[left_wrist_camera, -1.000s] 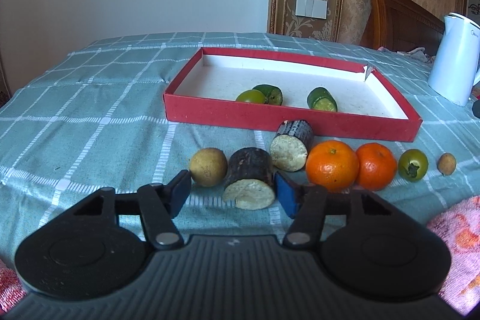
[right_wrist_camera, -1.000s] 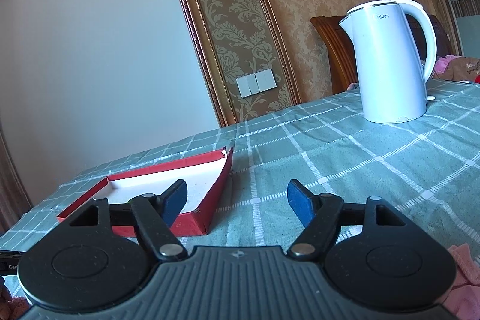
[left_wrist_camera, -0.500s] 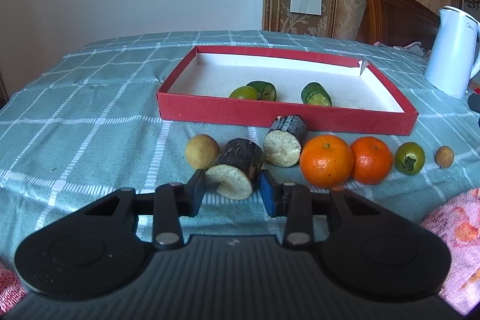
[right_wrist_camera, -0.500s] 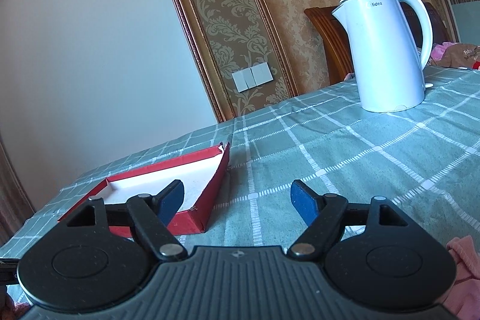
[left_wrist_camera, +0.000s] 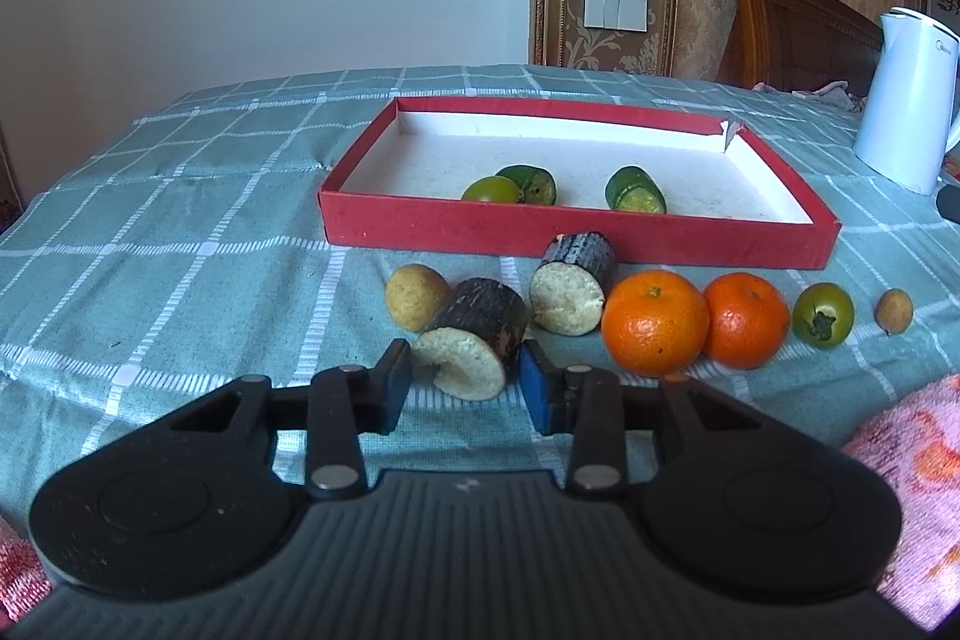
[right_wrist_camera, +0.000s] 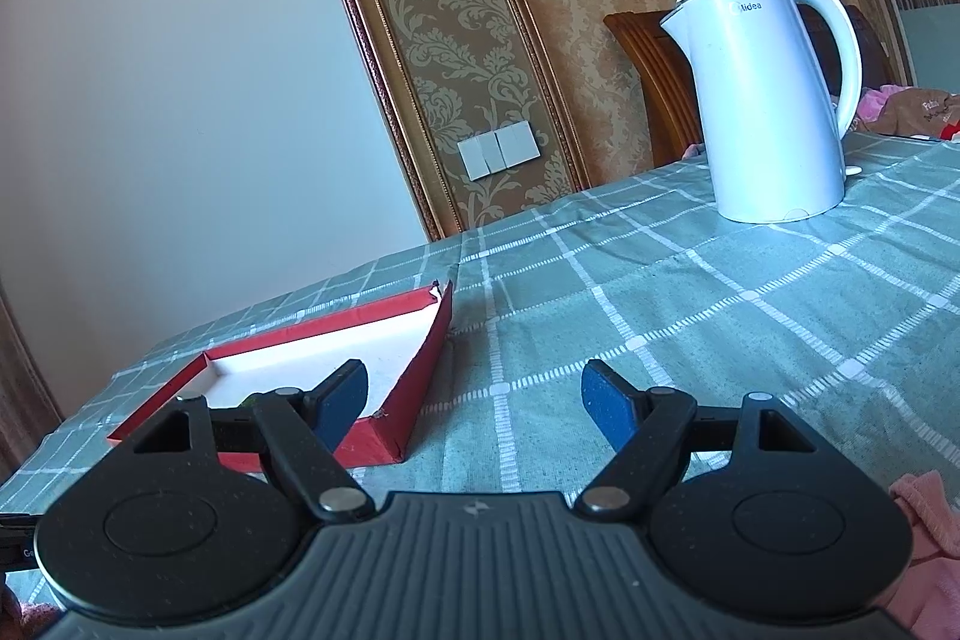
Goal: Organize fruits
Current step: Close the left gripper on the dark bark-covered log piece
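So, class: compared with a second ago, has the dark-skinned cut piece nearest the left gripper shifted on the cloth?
Yes. The near cut piece has tilted toward the round yellow-brown fruit, as the left gripper closed on it.

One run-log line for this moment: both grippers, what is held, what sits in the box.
left gripper: just closed on near dark cut piece | right gripper: open, empty | red box: three green fruits | stage: grasp

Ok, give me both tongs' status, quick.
Left tongs: have just been closing, now shut on the near sugarcane piece.
Right tongs: open, holding nothing.
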A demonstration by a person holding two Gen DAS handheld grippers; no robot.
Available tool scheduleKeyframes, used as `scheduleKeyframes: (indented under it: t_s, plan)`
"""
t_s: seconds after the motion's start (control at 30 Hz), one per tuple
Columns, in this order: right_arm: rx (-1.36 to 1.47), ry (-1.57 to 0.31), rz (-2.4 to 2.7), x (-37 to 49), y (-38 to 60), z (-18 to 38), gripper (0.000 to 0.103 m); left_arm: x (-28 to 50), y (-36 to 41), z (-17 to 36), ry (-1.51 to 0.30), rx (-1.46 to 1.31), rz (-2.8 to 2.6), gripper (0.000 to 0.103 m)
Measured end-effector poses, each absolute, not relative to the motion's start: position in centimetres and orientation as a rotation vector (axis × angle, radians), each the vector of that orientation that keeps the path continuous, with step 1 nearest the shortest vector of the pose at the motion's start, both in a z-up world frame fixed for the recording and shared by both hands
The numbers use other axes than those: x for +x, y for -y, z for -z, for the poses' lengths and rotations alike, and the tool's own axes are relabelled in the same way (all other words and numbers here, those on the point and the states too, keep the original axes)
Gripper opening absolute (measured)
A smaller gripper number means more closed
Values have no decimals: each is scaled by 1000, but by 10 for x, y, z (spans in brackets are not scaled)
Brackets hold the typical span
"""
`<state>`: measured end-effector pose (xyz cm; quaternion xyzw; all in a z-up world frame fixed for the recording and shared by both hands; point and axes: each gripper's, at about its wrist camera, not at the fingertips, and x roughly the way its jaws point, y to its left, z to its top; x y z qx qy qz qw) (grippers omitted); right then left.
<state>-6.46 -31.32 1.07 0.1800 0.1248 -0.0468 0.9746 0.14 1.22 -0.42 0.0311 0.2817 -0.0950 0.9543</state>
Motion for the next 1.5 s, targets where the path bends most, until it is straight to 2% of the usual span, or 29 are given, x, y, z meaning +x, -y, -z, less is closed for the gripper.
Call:
scheduleKeyframes:
  t_s: [0.27,0.57,0.63,0.73,0.87,0.9,0.93,1.0,1.1,1.17,1.2,1.3,1.5]
  plan:
    - [351,-256,100,-64,312,-11,78,0,-8,-7,-549,55,200,35]
    - [350,-260,100,-64,312,-11,78,9,12,-31,-487,86,223,29]
    - [355,-258,102,-64,312,-11,78,8,13,-33,-481,85,232,16]
    - [364,-260,99,-64,314,-10,78,7,8,-29,-496,81,230,9]
    - [368,-266,93,-63,315,-10,78,2,-1,-23,-524,66,232,11]
    - [370,-264,92,-64,315,-10,78,-2,-2,-23,-520,70,234,23]
    - [373,-263,92,-64,316,-10,78,-5,-3,-23,-513,82,228,55]
    - [375,-269,91,-62,316,-10,78,-15,-4,-24,-467,99,208,87]
    - [373,-272,90,-62,315,-10,78,-29,-4,-28,-425,111,244,84]
    - [372,-278,89,-62,315,-10,78,-29,1,-27,-429,126,239,77]
    - [371,-279,90,-62,315,-10,78,-28,3,-25,-439,129,240,72]
    - [373,-275,94,-63,315,-10,78,-17,4,-17,-496,112,240,48]
    - [371,-284,95,-60,314,-10,78,3,0,-3,-565,66,215,42]
